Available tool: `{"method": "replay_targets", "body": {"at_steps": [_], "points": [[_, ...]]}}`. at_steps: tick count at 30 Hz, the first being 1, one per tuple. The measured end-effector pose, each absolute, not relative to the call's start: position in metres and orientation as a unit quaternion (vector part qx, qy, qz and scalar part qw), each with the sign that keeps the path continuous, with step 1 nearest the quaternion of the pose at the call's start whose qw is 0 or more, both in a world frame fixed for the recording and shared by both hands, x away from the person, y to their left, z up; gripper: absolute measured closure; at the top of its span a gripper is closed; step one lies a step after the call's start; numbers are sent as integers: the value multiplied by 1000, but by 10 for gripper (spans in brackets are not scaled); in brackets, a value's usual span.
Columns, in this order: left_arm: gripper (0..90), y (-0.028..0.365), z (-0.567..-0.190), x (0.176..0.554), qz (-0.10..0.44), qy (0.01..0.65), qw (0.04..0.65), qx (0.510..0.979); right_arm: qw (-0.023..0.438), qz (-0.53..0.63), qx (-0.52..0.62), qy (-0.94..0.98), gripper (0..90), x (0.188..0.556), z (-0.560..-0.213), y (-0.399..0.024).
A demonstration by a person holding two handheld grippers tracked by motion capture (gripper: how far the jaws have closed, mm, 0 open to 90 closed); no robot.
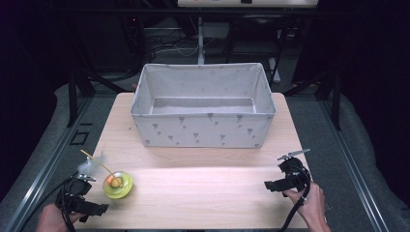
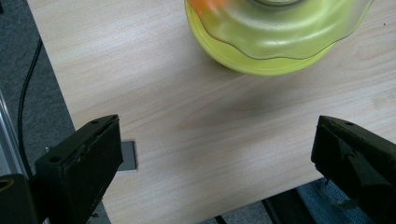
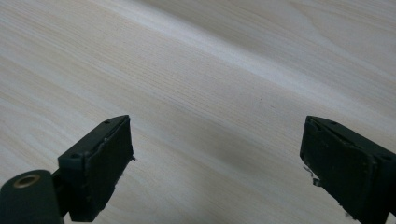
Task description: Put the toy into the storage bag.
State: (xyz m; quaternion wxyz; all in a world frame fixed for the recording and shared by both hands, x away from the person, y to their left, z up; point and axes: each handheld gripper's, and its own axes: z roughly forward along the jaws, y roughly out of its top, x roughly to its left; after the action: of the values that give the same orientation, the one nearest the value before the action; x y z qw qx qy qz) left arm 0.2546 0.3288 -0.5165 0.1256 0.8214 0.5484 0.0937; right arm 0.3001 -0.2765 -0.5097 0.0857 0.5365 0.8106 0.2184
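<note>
**Inspector A:** Yellow-green translucent plastic: a small bowl (image 1: 118, 184) with a wavy rim stands on the pale wooden desk (image 1: 203, 193), near its front left corner. An orange piece lies inside it, and a thin yellow stick with a white feather (image 1: 88, 166) at its end slants up and away to the left of the bowl.

**Inspector B:** Position of the left tool?

**Inspector A:** The left tool (image 1: 87, 207) is held low at the desk's front left corner, just beside the bowl and apart from it. In the left gripper view its jaws stand wide with bare desk between them; the bowl (image 2: 275, 35) sits ahead of them, untouched. Nothing is gripped.

**Inspector B:** And the right tool?

**Inspector A:** The right tool (image 1: 278, 184) is at the front right of the desk, well apart from the bowl, with a hand (image 1: 308, 203) around its grip and a black cable trailing down from it. In the right gripper view its jaws are likewise spread wide over bare wood grain (image 3: 210, 84), holding nothing.

**Inspector B:** Other items?

**Inspector A:** A grey fabric box (image 1: 203, 129), printed with small dark shapes, stands open-topped at the back middle of the desk. Its inside appears bare. It is well apart from both tools and from the bowl.
</note>
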Motion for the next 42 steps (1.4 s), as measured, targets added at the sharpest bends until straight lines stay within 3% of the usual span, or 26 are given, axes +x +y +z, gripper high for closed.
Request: {"method": "replay_targets", "body": {"at_steps": [25,42], "points": [[48,319,-492,252,79,540,146,825,79,215,531,816,93,300,-511,-275],[2,309,-458,252,60,511,234,825,71,218,528,818,100,299,-511,-274]]}}
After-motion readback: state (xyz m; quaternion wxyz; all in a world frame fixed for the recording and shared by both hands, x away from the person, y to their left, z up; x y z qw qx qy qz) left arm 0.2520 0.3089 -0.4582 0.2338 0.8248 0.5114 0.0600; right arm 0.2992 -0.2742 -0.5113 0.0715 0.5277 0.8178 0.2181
